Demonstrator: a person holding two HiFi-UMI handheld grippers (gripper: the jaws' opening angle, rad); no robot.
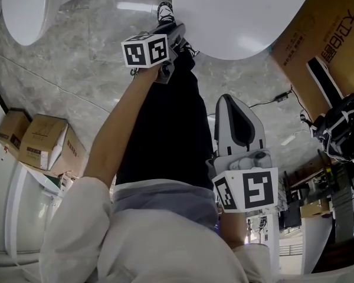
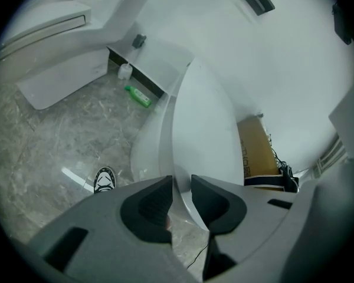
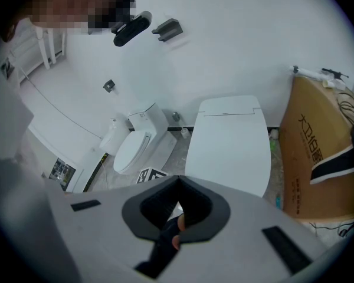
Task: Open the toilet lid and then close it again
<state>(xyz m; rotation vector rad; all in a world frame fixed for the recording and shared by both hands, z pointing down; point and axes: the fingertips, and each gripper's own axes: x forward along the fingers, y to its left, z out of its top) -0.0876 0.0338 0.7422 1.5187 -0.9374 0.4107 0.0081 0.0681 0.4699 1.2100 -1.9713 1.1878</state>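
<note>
The toilet lid (image 1: pixel 242 16) lies shut on its bowl at the top of the head view, white and smooth, with its rounded front edge towards the person. The left gripper (image 2: pixel 181 180) reaches down to that front edge. Its fingers (image 2: pixel 150 208) stand a little apart, and the left gripper view shows the thin rim of the lid running into the gap between them. Whether the pads touch the rim I cannot tell.

The right gripper (image 3: pixel 177 180) hangs back nearer the body, pointing at the lid from well apart. Its fingers (image 3: pixel 140 212) are closed tip to tip on nothing.

A dark trouser leg (image 1: pixel 165 122) and a shoe (image 1: pixel 165 10) stand on the grey marble floor (image 1: pixel 88 58) just before the bowl. A tall cardboard box (image 1: pixel 327 34) stands close beside the toilet on the right, with a black bag (image 1: pixel 342 128) and a cable (image 1: pixel 277 99) nearby. A second toilet (image 1: pixel 32 5) sits to the left, and small cardboard boxes (image 1: pixel 44 140) lie further left.

Only the left gripper view shows a green bottle (image 2: pixel 138 96) and a white bottle (image 2: pixel 124 71) on the floor by the wall. Only the right gripper view shows the whole lid from front to hinge.
</note>
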